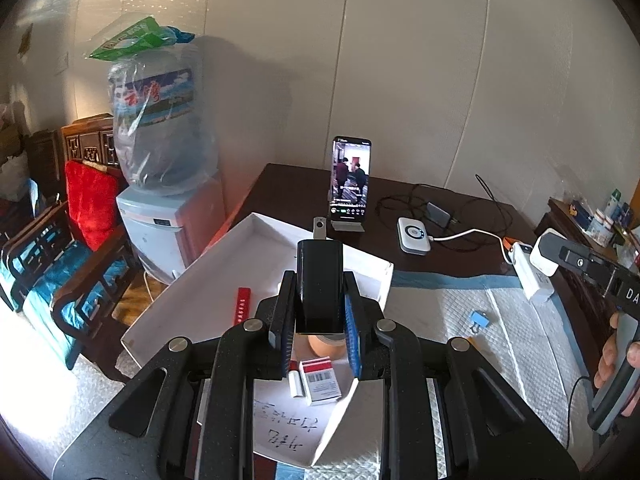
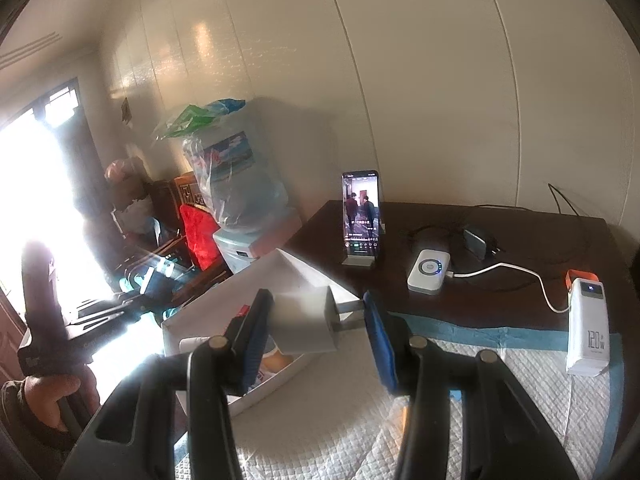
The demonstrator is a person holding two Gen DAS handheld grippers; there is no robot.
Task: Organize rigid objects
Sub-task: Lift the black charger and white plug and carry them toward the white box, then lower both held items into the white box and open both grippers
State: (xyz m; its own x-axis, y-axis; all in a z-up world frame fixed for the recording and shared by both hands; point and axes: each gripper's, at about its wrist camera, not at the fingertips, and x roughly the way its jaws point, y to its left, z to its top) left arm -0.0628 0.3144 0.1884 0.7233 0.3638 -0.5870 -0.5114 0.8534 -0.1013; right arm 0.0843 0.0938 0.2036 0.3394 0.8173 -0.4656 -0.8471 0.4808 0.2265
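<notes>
My left gripper (image 1: 319, 300) is shut on a black charger plug (image 1: 319, 280) and holds it above the white box (image 1: 208, 280). In the box lie a red strip (image 1: 243, 305), a tape roll (image 1: 326, 346), a red-and-white small carton (image 1: 320, 380) and a white tube (image 1: 295, 384). My right gripper (image 2: 316, 320) is shut on a white charger plug (image 2: 308, 320), its prongs against the right pad, held beside the box (image 2: 200, 316). The right gripper also shows in the left wrist view (image 1: 576, 260) with the white plug.
A blue binder clip (image 1: 479, 320) lies on the white quilted mat (image 1: 460, 320). A white power bank (image 2: 586, 326), a white charging puck (image 2: 429, 272), a phone on a stand (image 2: 361, 216) and cables sit on the dark table. A water dispenser (image 1: 168, 184) stands left.
</notes>
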